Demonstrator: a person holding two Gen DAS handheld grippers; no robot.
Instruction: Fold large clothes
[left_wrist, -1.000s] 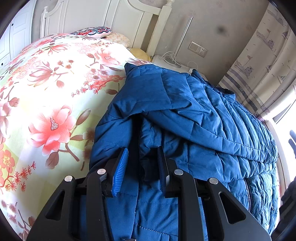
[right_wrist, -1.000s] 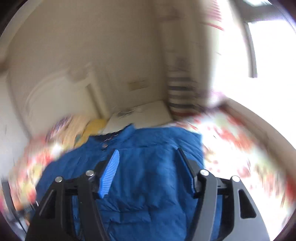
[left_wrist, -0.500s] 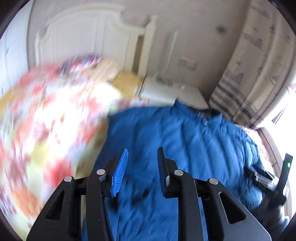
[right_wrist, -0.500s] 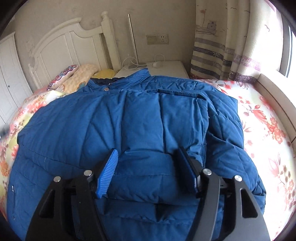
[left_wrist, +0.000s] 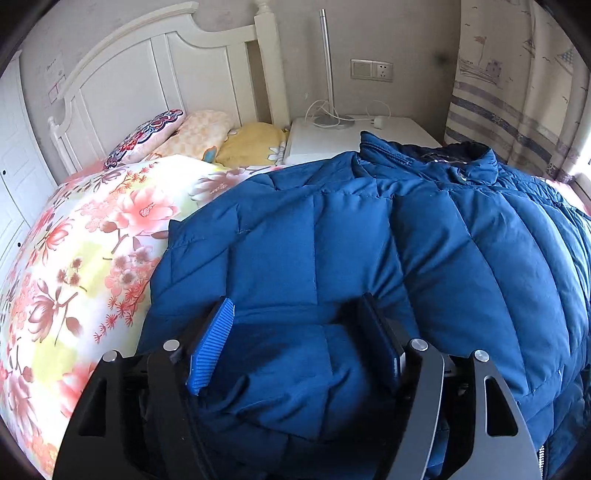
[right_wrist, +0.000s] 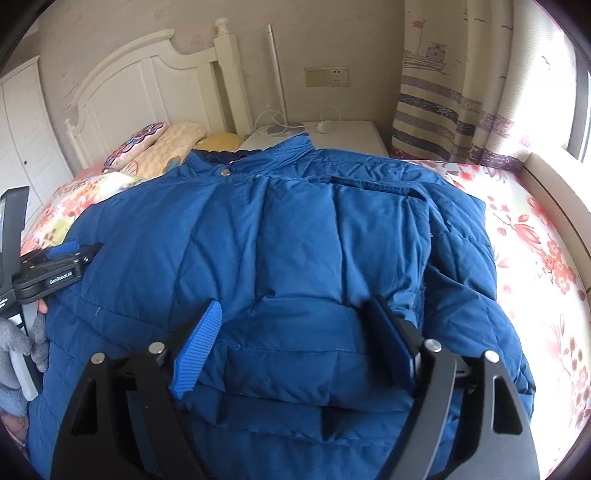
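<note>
Left wrist view: both tongs just spreading — left tongs (left_wrist: 295, 341), right tongs (right_wrist: 293, 339) — straddling the blue jacket (left_wrist: 369, 240), unpinched.

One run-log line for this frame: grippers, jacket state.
left gripper: open, jaws just opening, over jacket | right gripper: open, jaws just opening, over jacket | jacket: sleeves folded in, on bed

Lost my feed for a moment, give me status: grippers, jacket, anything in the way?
Left gripper and right gripper both open, jaws just widened, nothing pinched. Blue puffer jacket flat on the floral bedspread, sleeves folded in. Nothing in the way.
</note>
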